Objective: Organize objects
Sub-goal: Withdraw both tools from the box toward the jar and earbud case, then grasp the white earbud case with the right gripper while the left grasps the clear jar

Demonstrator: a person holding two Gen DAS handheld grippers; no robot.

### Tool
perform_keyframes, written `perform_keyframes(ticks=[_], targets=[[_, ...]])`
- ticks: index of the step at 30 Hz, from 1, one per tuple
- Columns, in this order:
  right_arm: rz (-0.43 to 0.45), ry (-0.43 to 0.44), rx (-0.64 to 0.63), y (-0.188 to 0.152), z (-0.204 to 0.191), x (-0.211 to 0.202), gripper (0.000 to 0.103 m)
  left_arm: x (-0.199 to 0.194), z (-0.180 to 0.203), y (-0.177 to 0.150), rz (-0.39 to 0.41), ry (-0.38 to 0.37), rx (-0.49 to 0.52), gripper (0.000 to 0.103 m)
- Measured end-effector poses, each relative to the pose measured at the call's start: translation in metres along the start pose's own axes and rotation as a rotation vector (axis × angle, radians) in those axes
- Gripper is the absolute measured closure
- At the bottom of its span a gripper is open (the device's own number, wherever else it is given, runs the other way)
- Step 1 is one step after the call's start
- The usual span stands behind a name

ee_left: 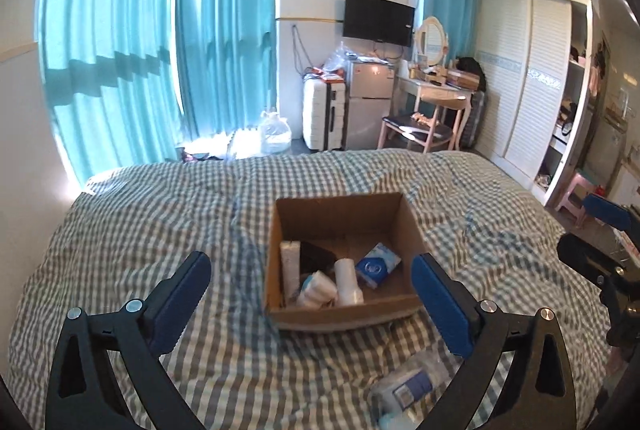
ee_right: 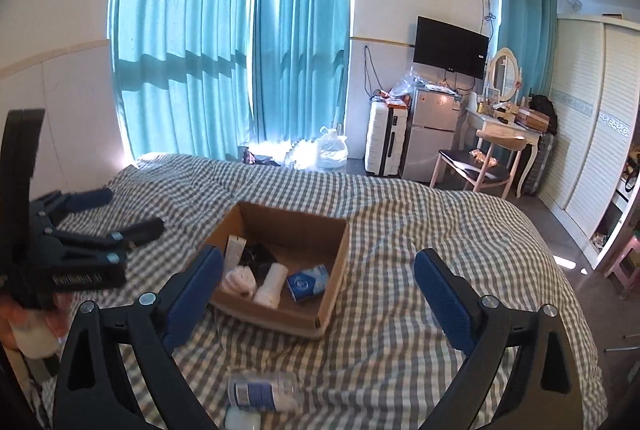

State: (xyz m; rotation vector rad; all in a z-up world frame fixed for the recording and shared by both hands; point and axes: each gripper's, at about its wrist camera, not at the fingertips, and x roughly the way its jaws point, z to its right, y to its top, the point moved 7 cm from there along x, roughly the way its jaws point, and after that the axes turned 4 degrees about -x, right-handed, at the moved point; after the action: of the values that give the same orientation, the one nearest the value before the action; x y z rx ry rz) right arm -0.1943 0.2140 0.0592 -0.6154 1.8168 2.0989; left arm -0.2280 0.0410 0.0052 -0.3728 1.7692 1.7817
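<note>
An open cardboard box (ee_left: 340, 214) (ee_right: 288, 226) sits on the checked bed cover (ee_left: 160, 222). Inside lie a blue tissue pack (ee_left: 378, 266) (ee_right: 308, 282), a white bottle (ee_left: 348, 280), rolled white socks (ee_left: 318, 288), a white tube (ee_left: 290, 266) and a black item (ee_left: 316, 256). A clear-wrapped package with a blue label (ee_left: 412, 386) (ee_right: 264, 390) lies on the cover in front of the box. My left gripper (ee_left: 310, 264) (ee_right: 120, 214) hovers open and empty short of the box. The right gripper (ee_right: 320, 256) (ee_left: 592, 234) is likewise open and empty, to the box's right.
Past the bed's far edge are teal curtains (ee_left: 160, 50), a water jug (ee_left: 274, 132), a white suitcase (ee_left: 322, 114), a small fridge (ee_left: 370, 102), a chair (ee_left: 424, 126) and a dressing table. A wardrobe (ee_left: 532, 78) and pink stool (ee_left: 576, 194) stand at the right.
</note>
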Motion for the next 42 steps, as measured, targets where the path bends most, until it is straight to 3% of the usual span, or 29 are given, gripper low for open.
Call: perform_keyframes(ticks=[4, 10, 15, 20, 30, 33, 36, 42], targets=[[-0.036, 0.025, 0.013, -0.042, -0.009, -0.007, 0.006, -0.011, -0.004, -0.041, -0.022, 0.051, -0.002, 0.0], [-0.116, 0.053, 0.004, -0.109, -0.038, 0.016, 0.006, 0.0, -0.009, -0.111, -0.045, 0.135, -0.006, 0.0], [-0.25, 0.088, -0.008, -0.172, -0.061, 0.053, 0.006, 0.018, -0.009, -0.16, -0.112, 0.159, 0.02, 0.0], [-0.391, 0.111, -0.005, -0.223, -0.074, 0.082, 0.006, 0.027, -0.019, -0.173, -0.138, 0.172, -0.009, 0.0], [-0.52, 0.158, -0.082, -0.26, -0.105, 0.112, 0.025, 0.043, -0.032, -0.19, -0.219, 0.139, -0.078, 0.0], [-0.549, 0.177, -0.109, -0.269, -0.113, 0.115, 0.038, 0.045, -0.035, -0.194, -0.226, 0.132, -0.094, 0.0], [-0.543, 0.192, -0.106, -0.271, -0.116, 0.112, 0.051, 0.047, -0.036, -0.195, -0.237, 0.133, -0.095, 0.0], [-0.467, 0.197, -0.069, -0.256, -0.106, 0.082, 0.051, 0.045, -0.031, -0.196, -0.242, 0.122, -0.077, 0.0]])
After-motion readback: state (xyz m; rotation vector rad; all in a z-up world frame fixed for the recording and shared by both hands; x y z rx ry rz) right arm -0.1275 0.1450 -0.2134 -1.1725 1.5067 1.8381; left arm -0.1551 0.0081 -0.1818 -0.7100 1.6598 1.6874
